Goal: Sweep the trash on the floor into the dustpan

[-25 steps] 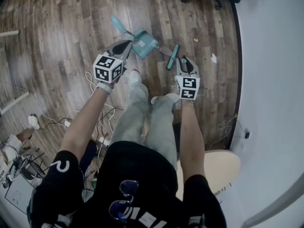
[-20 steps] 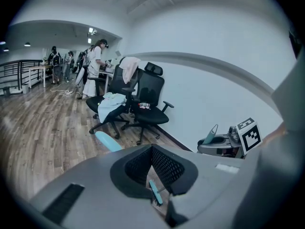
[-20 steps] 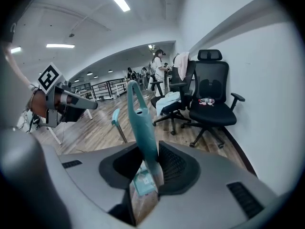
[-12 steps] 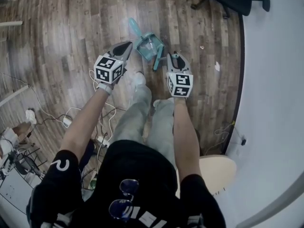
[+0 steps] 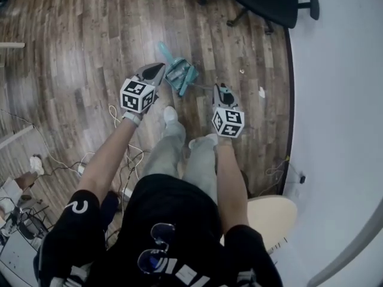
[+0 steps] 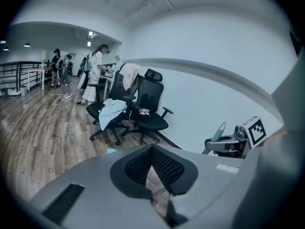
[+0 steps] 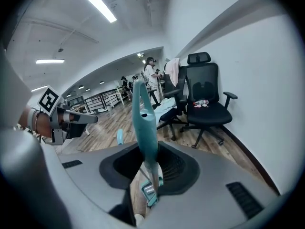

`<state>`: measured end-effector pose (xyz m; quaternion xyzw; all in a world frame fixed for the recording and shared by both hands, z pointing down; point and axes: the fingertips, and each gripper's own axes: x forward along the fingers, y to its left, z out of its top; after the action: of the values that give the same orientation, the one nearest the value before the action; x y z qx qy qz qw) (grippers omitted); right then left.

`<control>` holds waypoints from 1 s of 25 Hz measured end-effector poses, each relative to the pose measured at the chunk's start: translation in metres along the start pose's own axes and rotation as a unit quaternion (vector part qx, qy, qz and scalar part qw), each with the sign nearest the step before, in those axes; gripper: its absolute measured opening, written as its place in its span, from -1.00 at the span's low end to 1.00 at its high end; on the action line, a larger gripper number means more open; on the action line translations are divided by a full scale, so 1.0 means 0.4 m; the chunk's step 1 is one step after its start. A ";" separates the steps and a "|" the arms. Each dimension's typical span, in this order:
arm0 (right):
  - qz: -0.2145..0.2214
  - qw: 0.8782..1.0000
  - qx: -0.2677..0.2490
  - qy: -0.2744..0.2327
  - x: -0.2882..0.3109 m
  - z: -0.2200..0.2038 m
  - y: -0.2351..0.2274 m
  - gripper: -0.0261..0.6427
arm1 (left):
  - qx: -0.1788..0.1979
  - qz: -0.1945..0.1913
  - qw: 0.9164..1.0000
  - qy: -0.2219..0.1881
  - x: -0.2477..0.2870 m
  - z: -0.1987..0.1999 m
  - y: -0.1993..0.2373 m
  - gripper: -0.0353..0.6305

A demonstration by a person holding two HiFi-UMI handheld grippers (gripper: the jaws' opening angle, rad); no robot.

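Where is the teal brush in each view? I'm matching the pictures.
Head view: brush upper centre, ahead of right gripper.
Left gripper view: its handle tip mid-right, above that gripper.
Right gripper view: centre, clamped in the jaws.
Shared landmark: black office chair.

Black office chairs (image 5: 269,2): far edge of floor (image 5: 72,40), by white wall (image 5: 341,100). White cables (image 5: 116,113): left. Round beige stool (image 5: 272,214): near edge.

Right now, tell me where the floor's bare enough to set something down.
Bare floor left of the dustpan, and between it and the chairs. Crowded: cables by the person's left leg, trash scraps near the wall.
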<state>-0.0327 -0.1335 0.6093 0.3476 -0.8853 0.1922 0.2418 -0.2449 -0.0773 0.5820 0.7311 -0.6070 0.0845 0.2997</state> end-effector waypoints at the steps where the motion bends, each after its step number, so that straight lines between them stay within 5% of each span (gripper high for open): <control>1: -0.007 1.000 -0.001 -0.007 -0.025 0.018 -0.008 -0.67 | 0.005 -0.007 1.000 -0.001 -0.001 0.015 -0.018 -0.90; 6: -0.037 0.999 -0.018 -0.034 -0.175 0.094 -0.076 -0.67 | 0.035 -0.046 0.998 -0.002 0.008 0.071 -0.158 -0.90; 13: -0.098 0.992 -0.025 -0.071 -0.351 0.192 -0.322 -0.67 | 0.092 -0.113 0.989 -0.003 0.144 0.200 -0.392 -0.90; 25: -0.159 0.986 0.013 -0.050 -0.546 0.111 -0.775 -0.67 | 0.136 -0.155 0.978 0.041 0.414 0.264 -0.701 -0.90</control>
<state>0.3140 -0.2540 0.5041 0.4961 -0.8273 0.1448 0.2205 0.0339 -0.2496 0.4832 0.8462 -0.4565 0.1489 0.2311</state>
